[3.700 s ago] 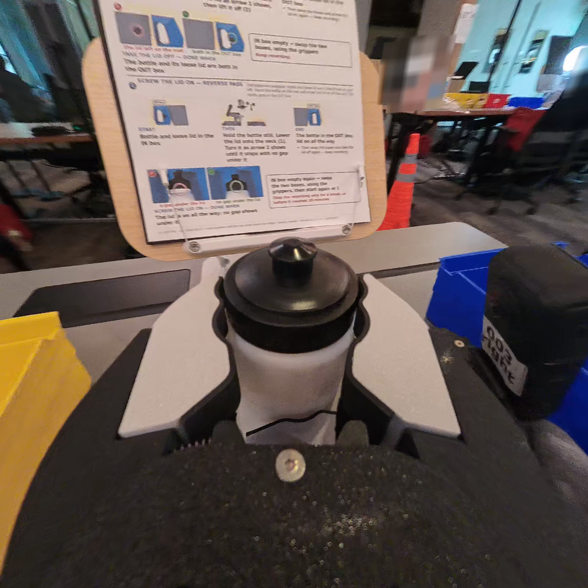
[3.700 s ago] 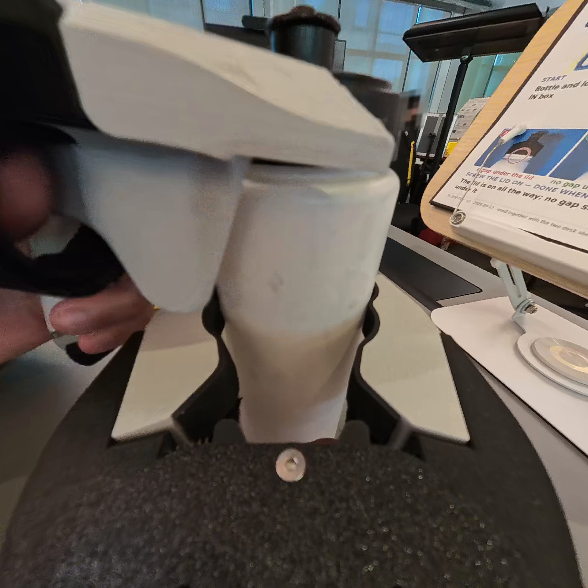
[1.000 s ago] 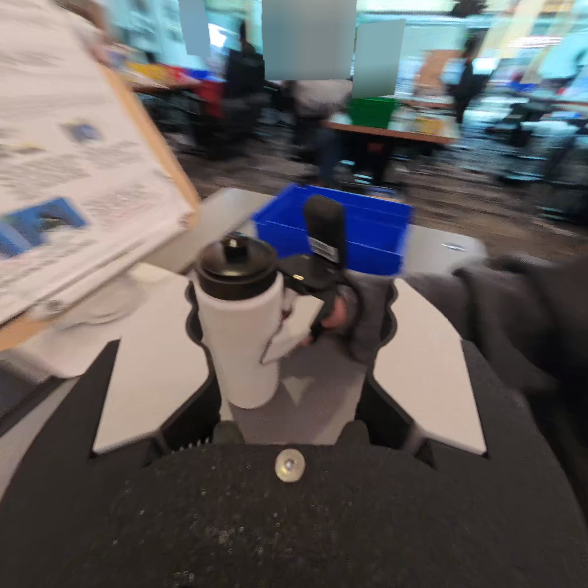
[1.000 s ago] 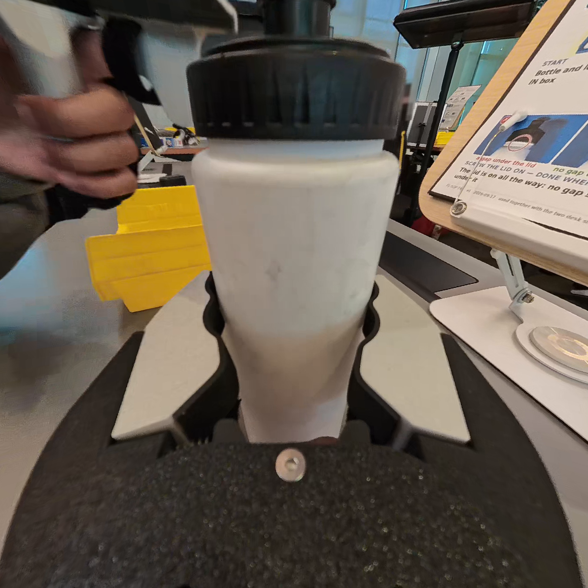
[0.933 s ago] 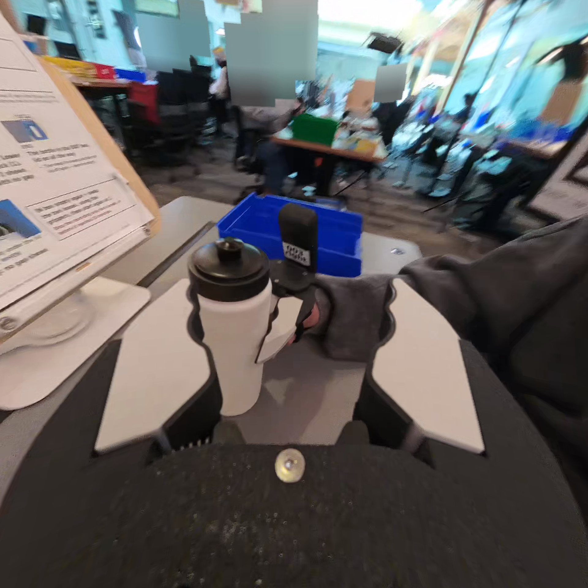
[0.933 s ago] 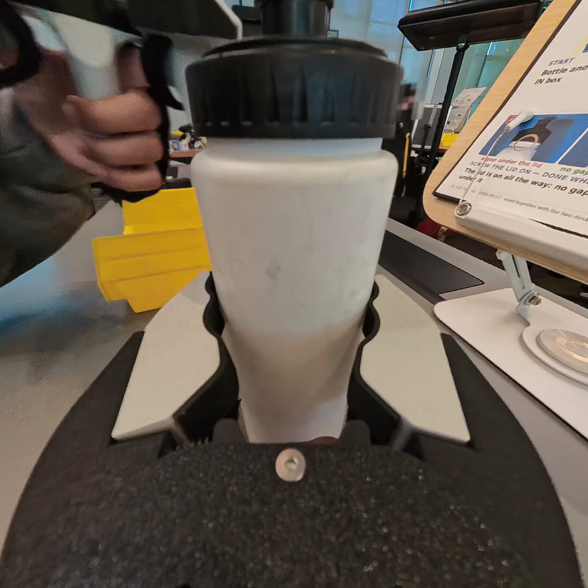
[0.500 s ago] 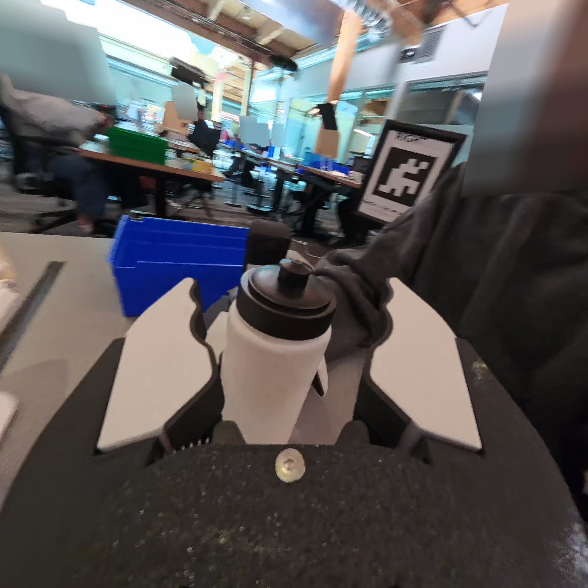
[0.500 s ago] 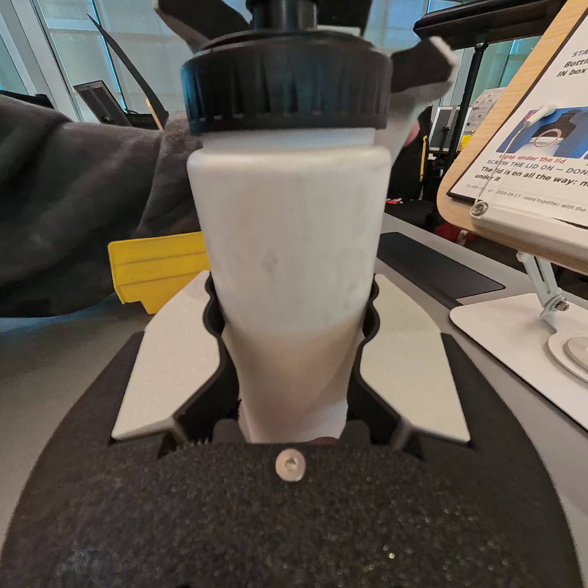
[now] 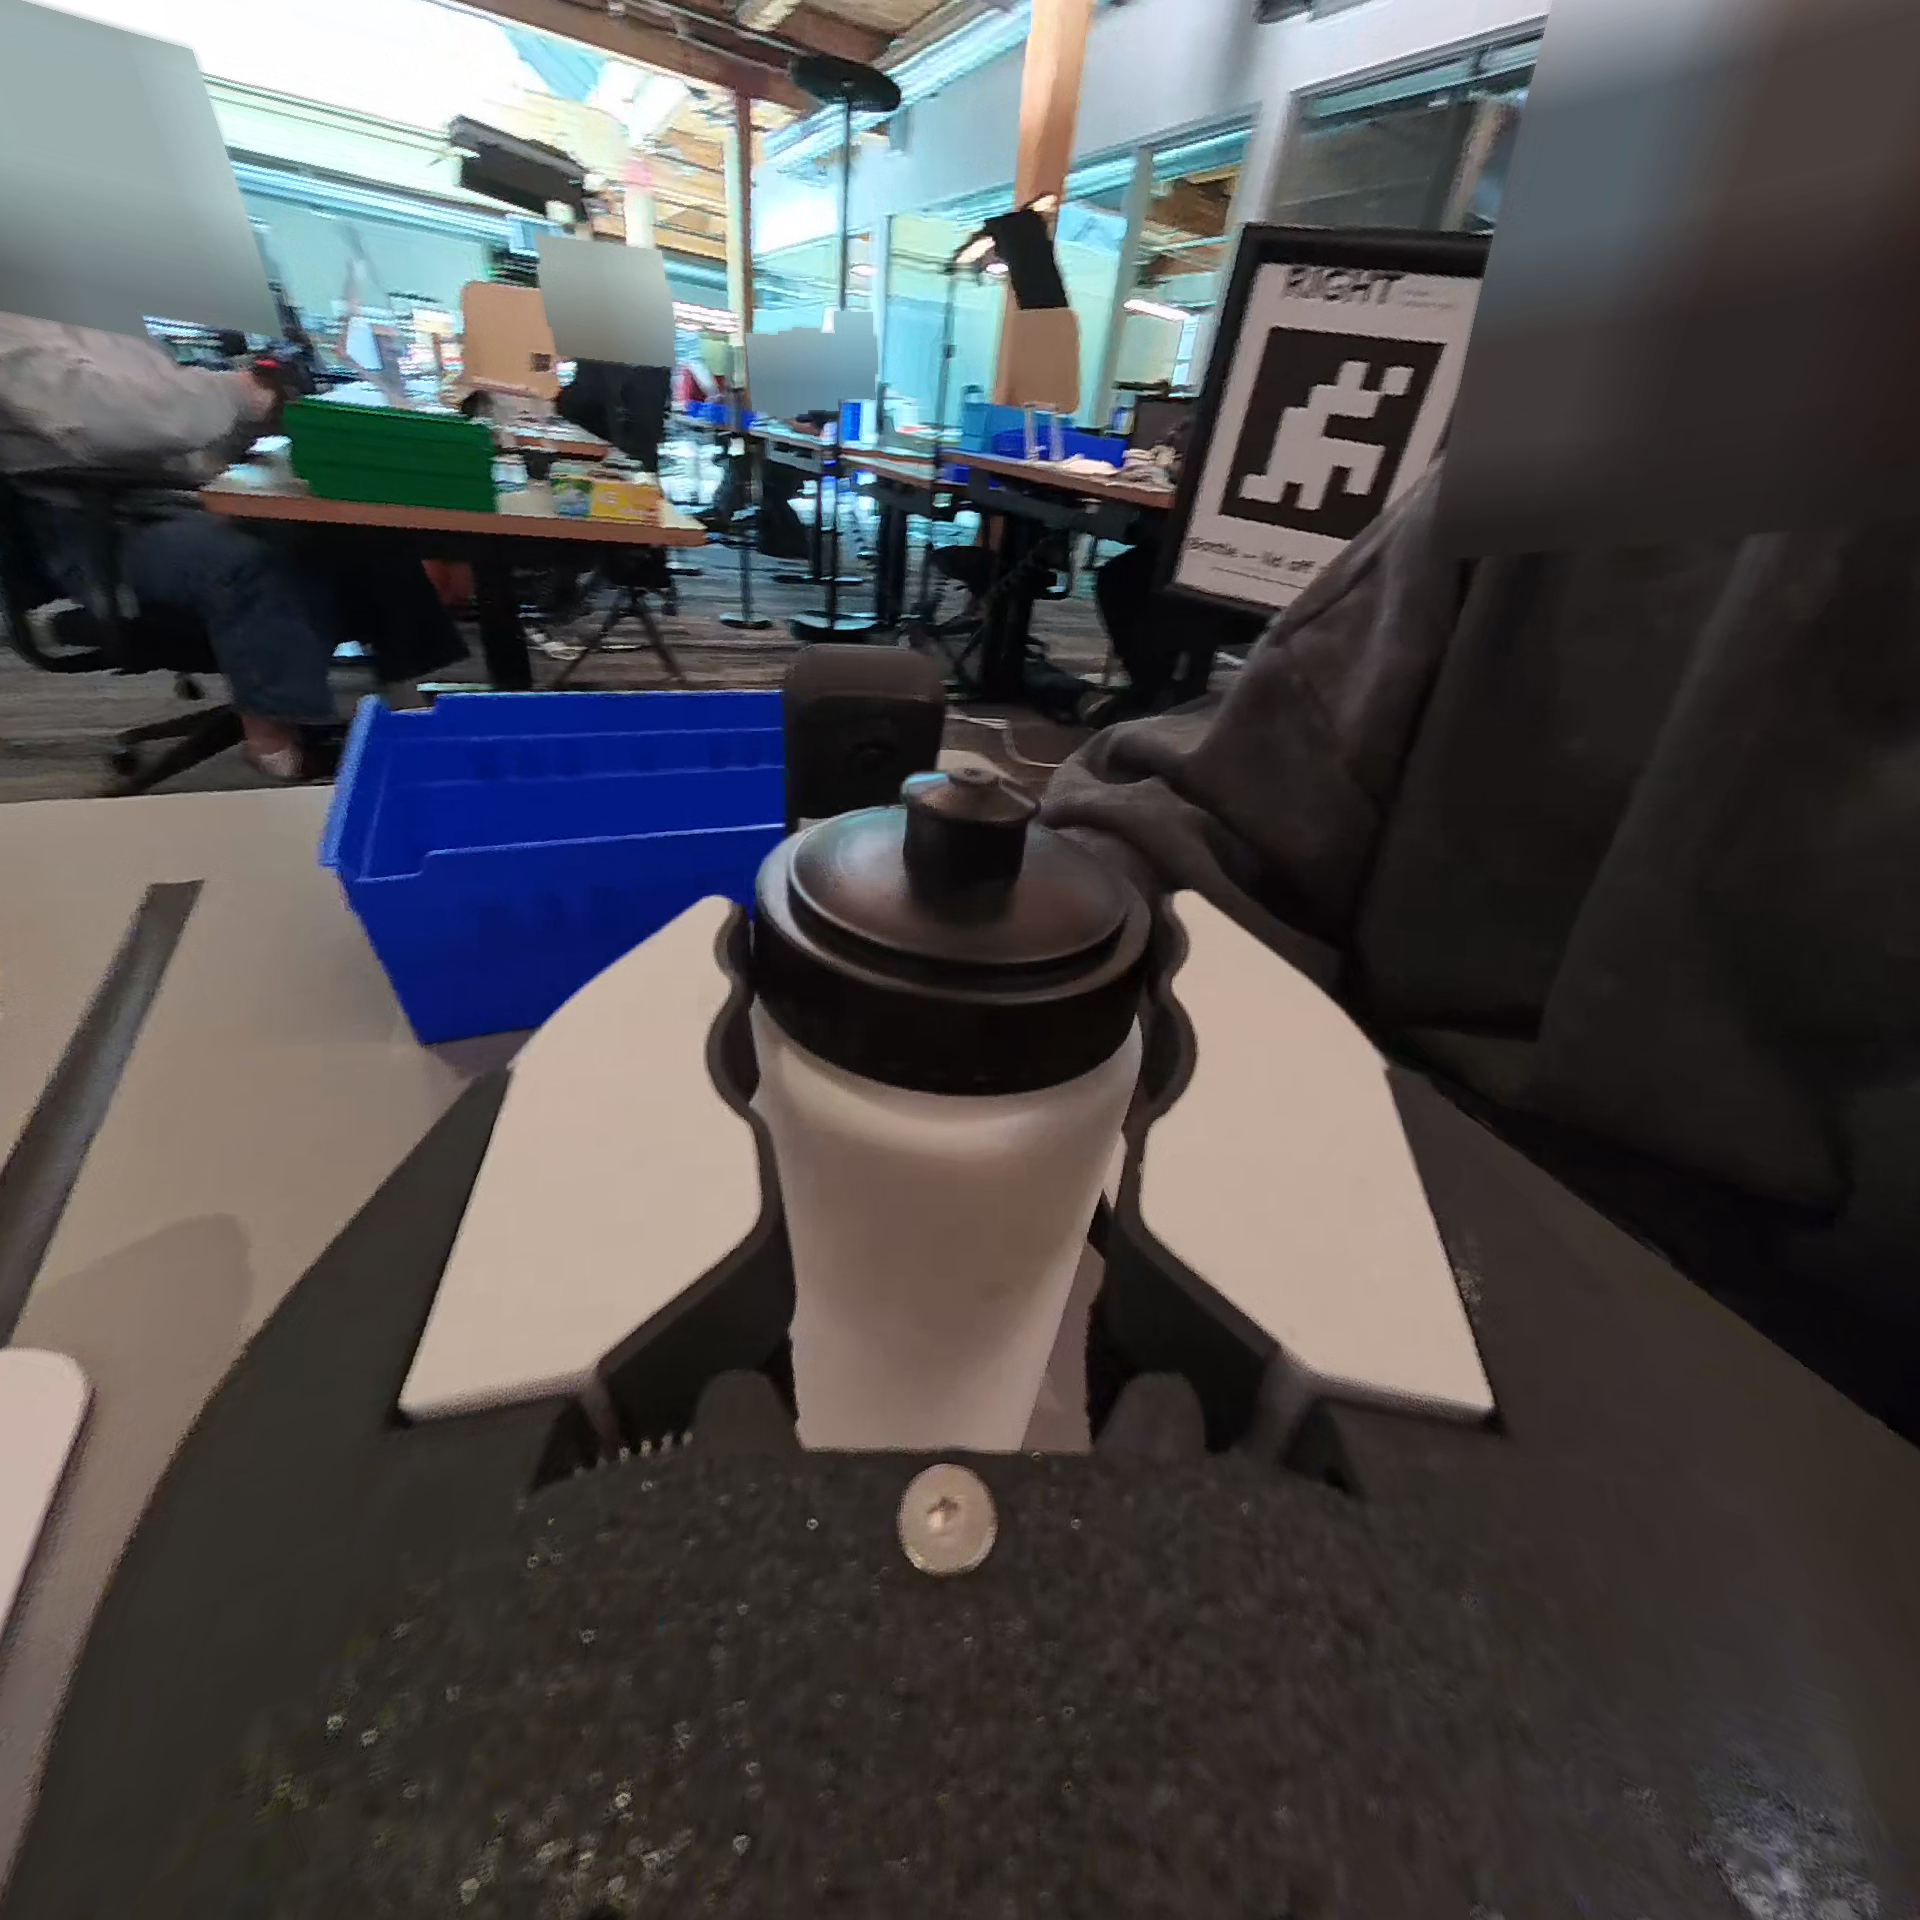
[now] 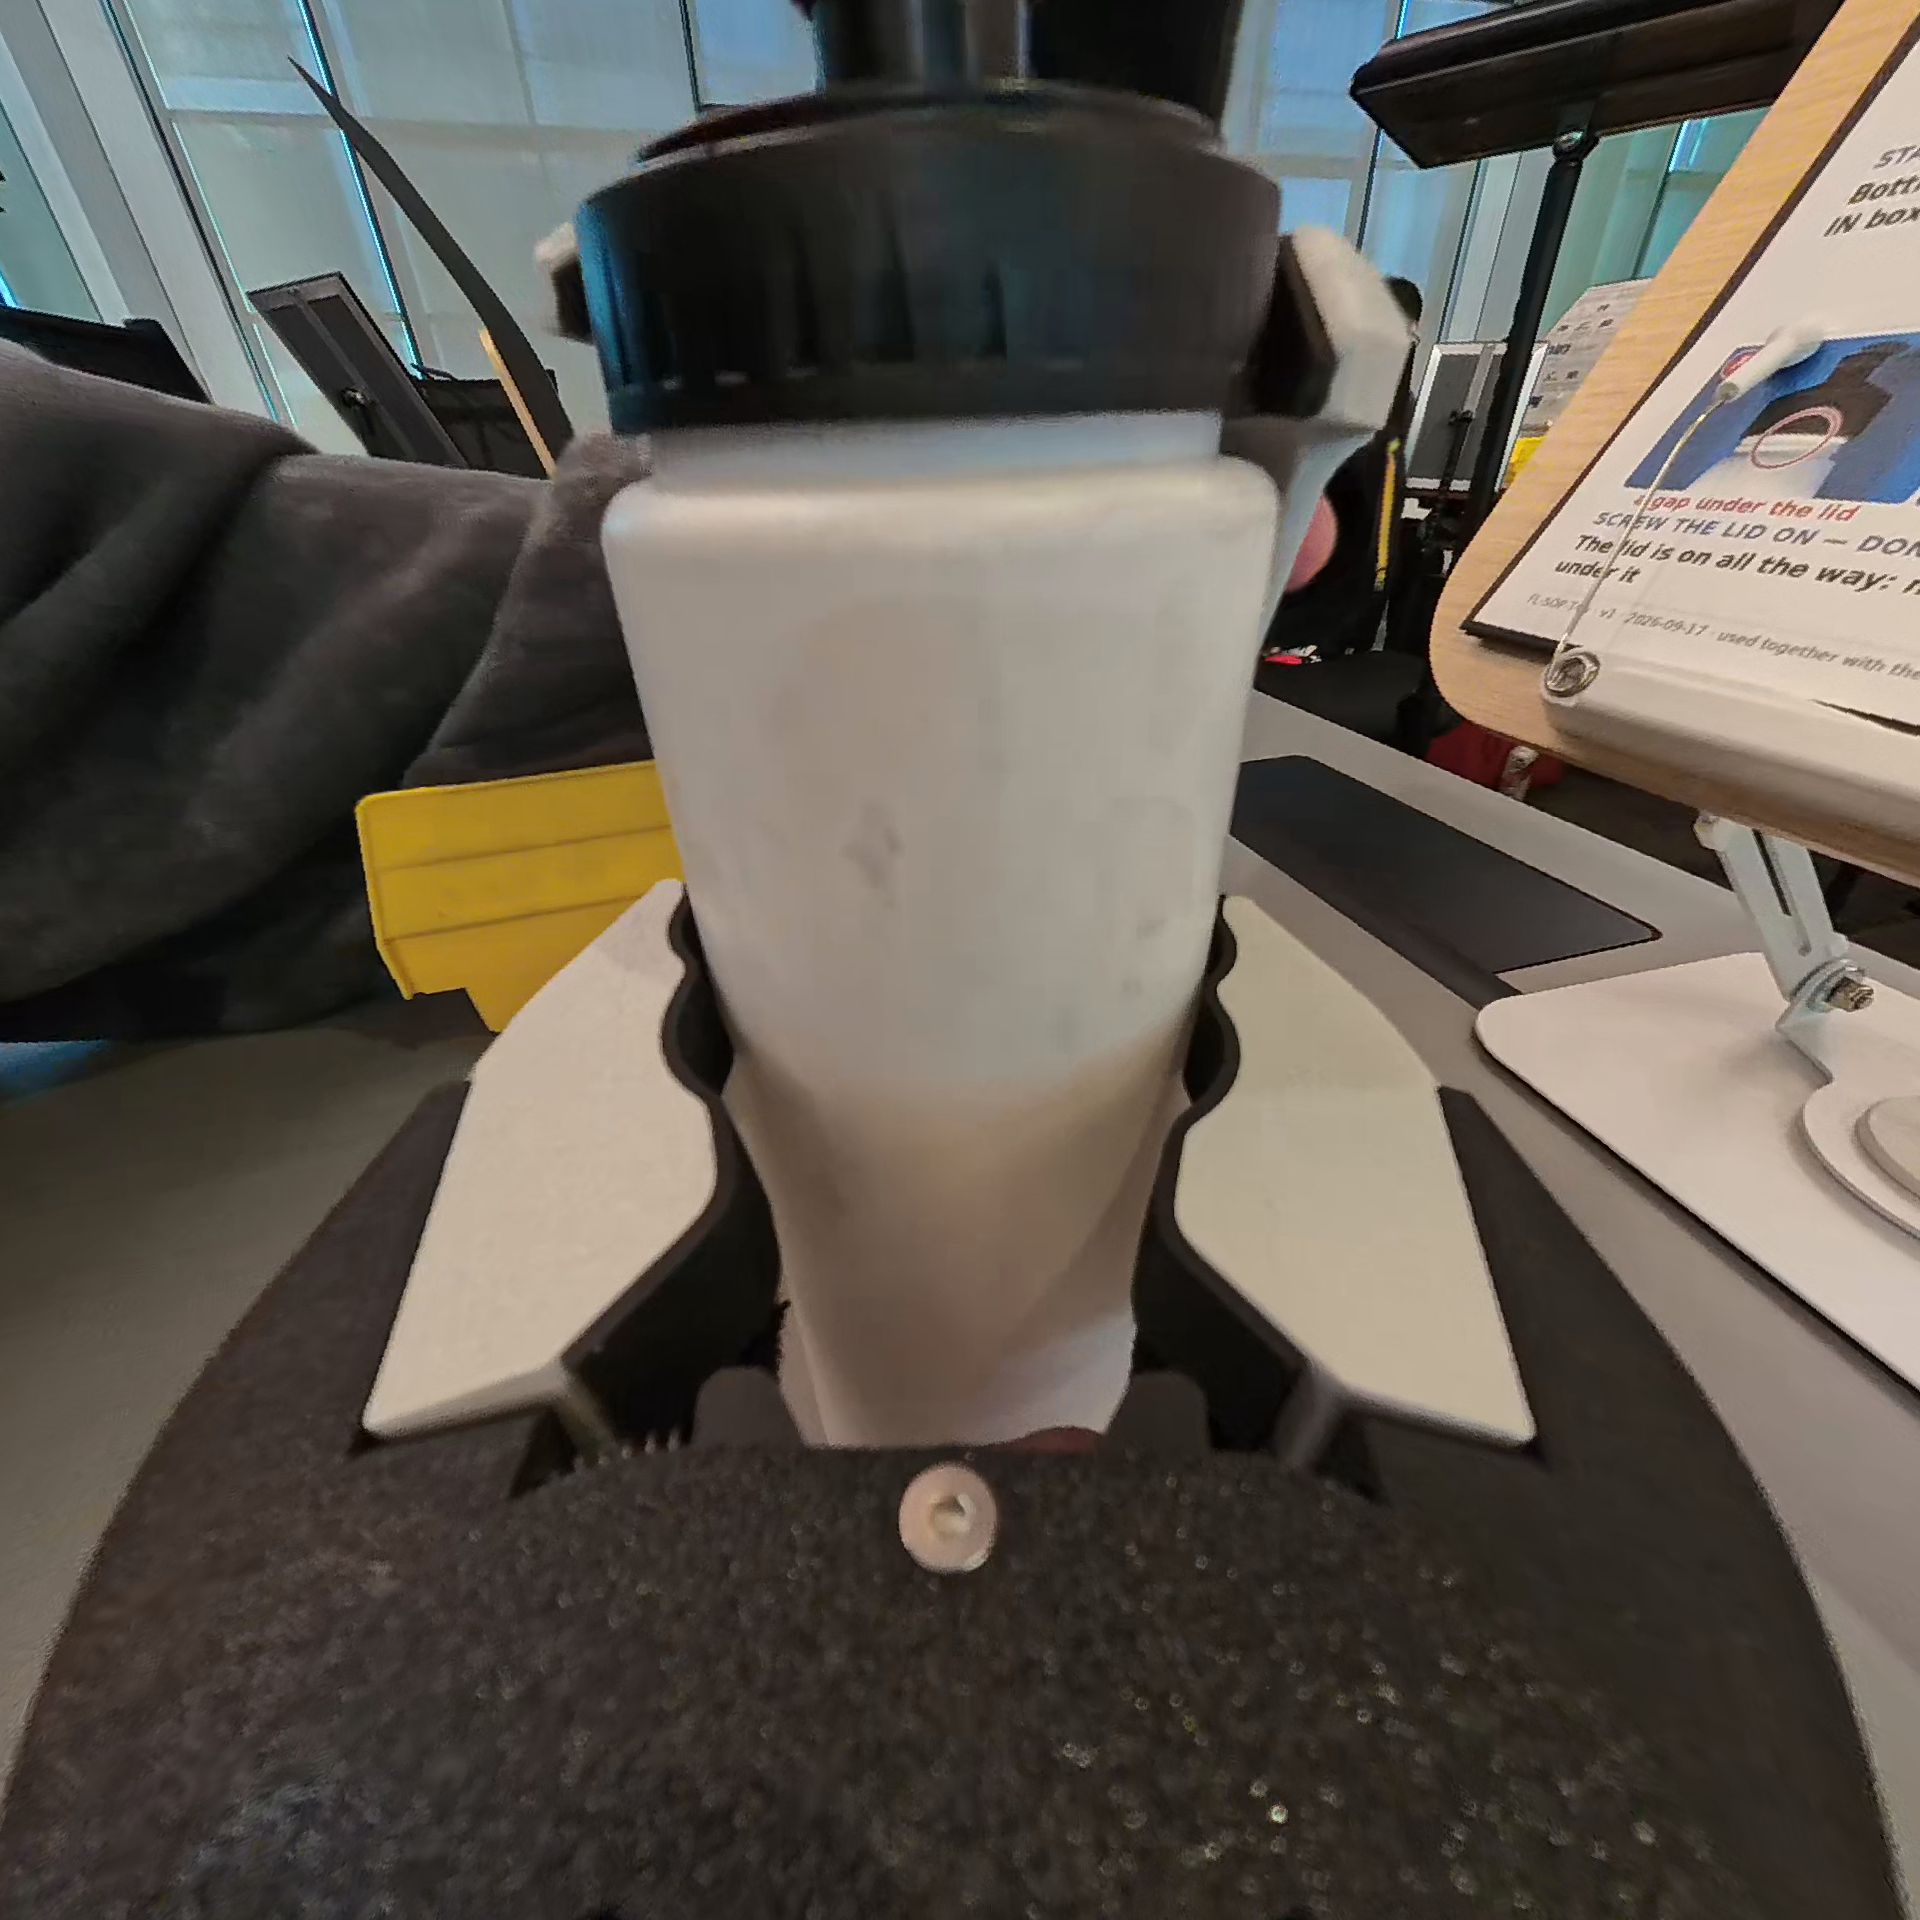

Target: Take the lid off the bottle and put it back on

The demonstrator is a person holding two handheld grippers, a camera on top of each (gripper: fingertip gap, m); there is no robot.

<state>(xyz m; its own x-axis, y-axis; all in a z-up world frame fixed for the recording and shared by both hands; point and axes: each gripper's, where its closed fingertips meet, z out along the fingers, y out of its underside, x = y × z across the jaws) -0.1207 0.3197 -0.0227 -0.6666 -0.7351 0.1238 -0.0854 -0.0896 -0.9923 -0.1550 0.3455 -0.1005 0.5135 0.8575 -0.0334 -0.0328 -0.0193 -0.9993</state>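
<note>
Bottle (image 10: 935,790) upright over bench (image 9: 208,1039), pinched low on white body by right tongs (image 10: 951,1132); left tongs (image 9: 948,997) pressed onto black lid (image 9: 951,966), thin gap visible under rim. Risks: body spinning in right grip during twist; lid cross-threading if tilted.

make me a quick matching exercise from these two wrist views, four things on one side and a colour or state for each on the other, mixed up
Things
1. lid
2. bottle
3. bin behind the left tongs, seen in the left wrist view
4. bin left of the bottle in the right wrist view

Colour or state
A. yellow
B. white, its body clamped by the right tongs
C. blue
D. black, on the bottle neck, with the left tongs at its sides

Pairs: 1-D, 2-B, 3-C, 4-A
</note>
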